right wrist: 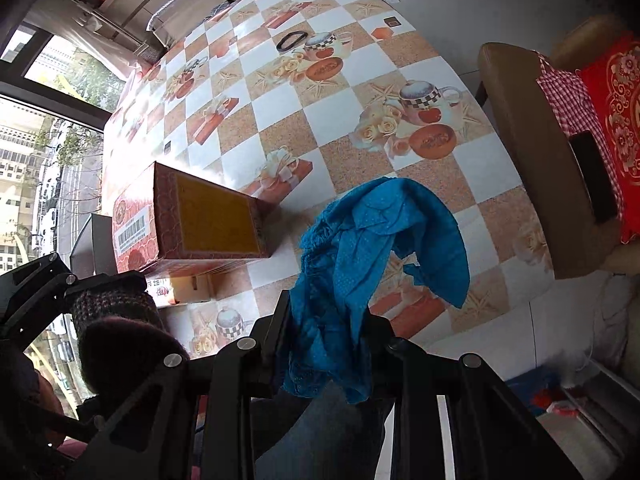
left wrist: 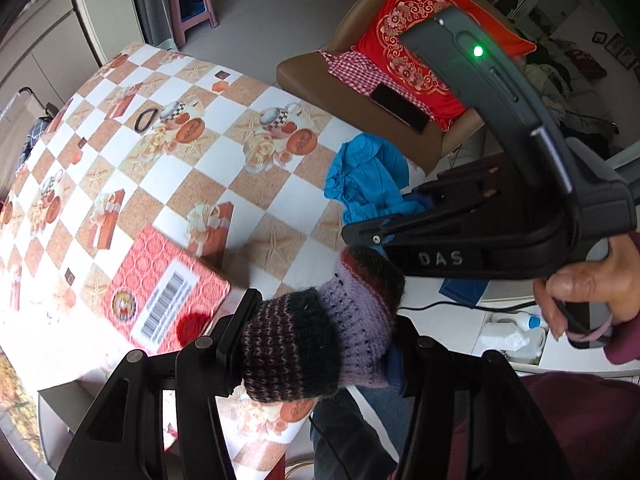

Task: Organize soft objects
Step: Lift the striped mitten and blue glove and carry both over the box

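The left hand-held gripper is clenched on a knitted piece — striped in dark maroon, green and lilac, thick and ribbed, perhaps a sock or a mitten; I cannot tell which. It is lifted above the near edge of the bench, bulging out between the jaws. The right hand-held gripper is grasping a blue cloth, thin and dotted, with a gathered hem; it hangs in loose folds over the near right part of the bench, one flap drooping free to the right.

The likely trouble is with the blue cloth. Only a bunched part of it appears pinched, and the fabric looks slippery and light, so a quick swing could let it slide out, or the dangling flap could drag over the bench edge and catch. The knitted piece looks the safer hold, being bulky and grippy, though its free end could snag on the right tool, which sits just beside it in the left wrist view.

A red box stands on the near left of the bench, its yellow inside showing, close to both grippers. If it is the place for the soft things, a trailing fold may land across its rim rather than inside, or a careless pass could nudge the light box toward the near edge. A black hair band lies far off on the bench, well apart from all this.
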Demonstrator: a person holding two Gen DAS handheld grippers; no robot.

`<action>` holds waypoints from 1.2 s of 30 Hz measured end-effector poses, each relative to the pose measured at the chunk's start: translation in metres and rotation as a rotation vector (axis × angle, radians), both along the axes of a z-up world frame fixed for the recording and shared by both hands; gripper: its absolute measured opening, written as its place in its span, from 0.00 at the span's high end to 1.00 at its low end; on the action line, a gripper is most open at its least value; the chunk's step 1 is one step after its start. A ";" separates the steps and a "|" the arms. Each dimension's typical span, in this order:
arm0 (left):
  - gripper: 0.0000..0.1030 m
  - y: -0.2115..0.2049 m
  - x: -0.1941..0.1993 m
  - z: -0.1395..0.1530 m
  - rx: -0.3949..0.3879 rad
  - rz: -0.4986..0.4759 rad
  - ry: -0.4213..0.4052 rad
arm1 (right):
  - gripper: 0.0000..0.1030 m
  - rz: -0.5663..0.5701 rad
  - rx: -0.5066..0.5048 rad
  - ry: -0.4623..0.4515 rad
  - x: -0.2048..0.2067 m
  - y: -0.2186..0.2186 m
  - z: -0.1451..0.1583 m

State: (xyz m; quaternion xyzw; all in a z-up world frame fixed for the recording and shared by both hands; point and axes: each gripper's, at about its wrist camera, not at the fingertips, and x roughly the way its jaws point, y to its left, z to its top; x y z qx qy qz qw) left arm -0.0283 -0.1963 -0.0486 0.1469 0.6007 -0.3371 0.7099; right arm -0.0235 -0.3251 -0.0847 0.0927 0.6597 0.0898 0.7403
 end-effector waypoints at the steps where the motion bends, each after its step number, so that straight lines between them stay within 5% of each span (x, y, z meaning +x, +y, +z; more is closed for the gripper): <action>1: 0.44 0.005 -0.003 -0.001 0.005 0.004 -0.001 | 0.72 0.009 0.004 -0.002 -0.002 0.003 0.001; 14: 0.44 0.093 -0.034 -0.013 -0.001 0.203 0.028 | 0.72 0.166 0.010 0.030 -0.034 0.062 -0.001; 36: 0.44 0.214 -0.071 -0.006 -0.018 0.591 -0.034 | 0.72 0.727 -0.005 -0.020 -0.076 0.207 0.015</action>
